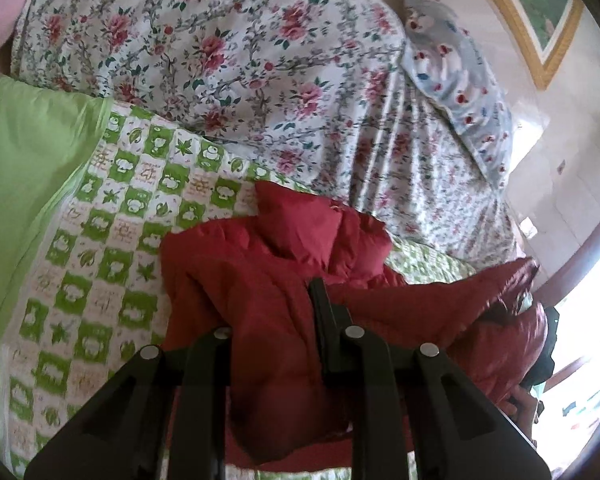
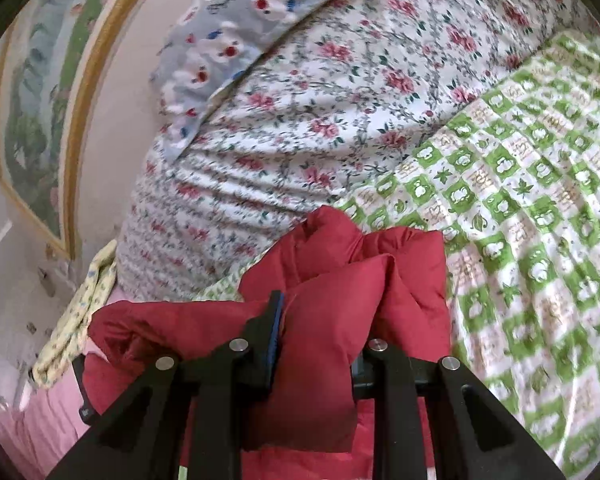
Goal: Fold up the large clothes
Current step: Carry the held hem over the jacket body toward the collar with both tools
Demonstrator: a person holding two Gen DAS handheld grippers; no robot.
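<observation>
1. Left gripper (image 1: pixel 278 322): the jaws are clamped on a thick fold of the red padded jacket (image 1: pixel 268 280); fabric fills the gap between the two black fingers, and only the right-hand finger (image 1: pixel 320 312) shows clearly above the cloth.
2. Right gripper (image 2: pixel 318 334): the jaws are closed on a bunched, puffy section of the red padded jacket (image 2: pixel 340 280); the finger (image 2: pixel 274 320) with the blue pad presses against the fabric, while the opposite finger is mostly buried in it.
3. The jacket lies crumpled on the bed, resting over the green checked blanket (image 1: pixel 112 240) and spreading toward the bed's edge.
4. The green checked blanket (image 2: pixel 540 220) covers the near part of the bed; a plain green cloth (image 1: pixel 24 168) borders it in the left wrist view.
5. Beyond it lies the floral quilt (image 1: pixel 220 60), with a blue-grey patterned pillow (image 1: pixel 452 72) at its far side.
6. A gold-framed picture (image 2: pixel 40 120) hangs on the wall behind the bed.
</observation>
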